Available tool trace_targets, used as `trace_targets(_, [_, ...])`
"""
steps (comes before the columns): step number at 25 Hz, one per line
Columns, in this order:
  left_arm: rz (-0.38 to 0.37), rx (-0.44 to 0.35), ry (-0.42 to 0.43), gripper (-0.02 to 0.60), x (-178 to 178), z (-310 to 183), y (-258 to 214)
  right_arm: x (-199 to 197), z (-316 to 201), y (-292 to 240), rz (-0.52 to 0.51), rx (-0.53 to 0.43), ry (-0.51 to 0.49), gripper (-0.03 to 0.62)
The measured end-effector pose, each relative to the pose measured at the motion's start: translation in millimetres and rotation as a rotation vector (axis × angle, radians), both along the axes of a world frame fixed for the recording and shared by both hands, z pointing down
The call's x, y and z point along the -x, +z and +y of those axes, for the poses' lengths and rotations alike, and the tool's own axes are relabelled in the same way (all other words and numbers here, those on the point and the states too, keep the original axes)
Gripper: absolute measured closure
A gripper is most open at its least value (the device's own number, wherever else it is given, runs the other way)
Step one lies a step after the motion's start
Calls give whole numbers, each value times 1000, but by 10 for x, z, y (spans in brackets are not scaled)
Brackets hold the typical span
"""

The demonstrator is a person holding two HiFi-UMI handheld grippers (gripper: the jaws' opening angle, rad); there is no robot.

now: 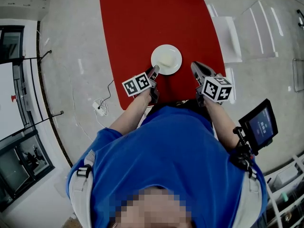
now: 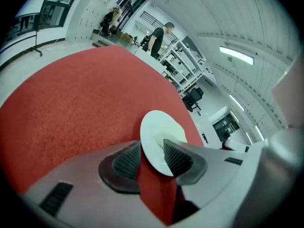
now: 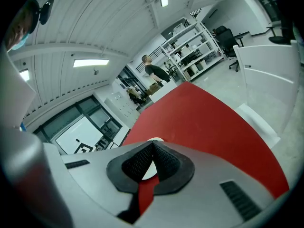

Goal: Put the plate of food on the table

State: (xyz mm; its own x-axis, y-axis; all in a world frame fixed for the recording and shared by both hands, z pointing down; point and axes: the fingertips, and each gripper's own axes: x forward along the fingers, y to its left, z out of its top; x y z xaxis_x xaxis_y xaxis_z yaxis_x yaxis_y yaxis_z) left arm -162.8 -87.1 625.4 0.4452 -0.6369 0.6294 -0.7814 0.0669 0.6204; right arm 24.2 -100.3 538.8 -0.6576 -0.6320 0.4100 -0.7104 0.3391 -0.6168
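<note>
One white plate (image 1: 166, 59) of pale food, flat on red worktop (image 1: 137, 23), near person's edge. Stiff, breakable, slick, likely light; best gripped at rim. Two tools: left tool (image 1: 154, 71) spread, rim between jaws, unpinched — right tool (image 1: 195, 68) pressed together, empty.

On the red rectangular table (image 1: 142, 23), near its front edge: round white ceramic plate (image 1: 166, 59). Over that edge: left gripper (image 1: 154, 71), with right gripper (image 1: 195, 69) farther right. Right of the table: white slatted chair (image 1: 230, 37).
</note>
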Motion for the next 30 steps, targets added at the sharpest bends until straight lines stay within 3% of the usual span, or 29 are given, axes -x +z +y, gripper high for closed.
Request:
trace_targets(15, [19, -229, 5, 448, -100, -41, -701, 87, -29, -72, -3, -17, -42, 592])
trace_targets(27, [103, -346, 87, 451, -358, -140, -1053, 66, -203, -224, 25, -81, -38, 592])
trace_targets(30, [132, -380, 92, 491, -377, -192, -1139, 72, -255, -274, 25, -99, -33, 592])
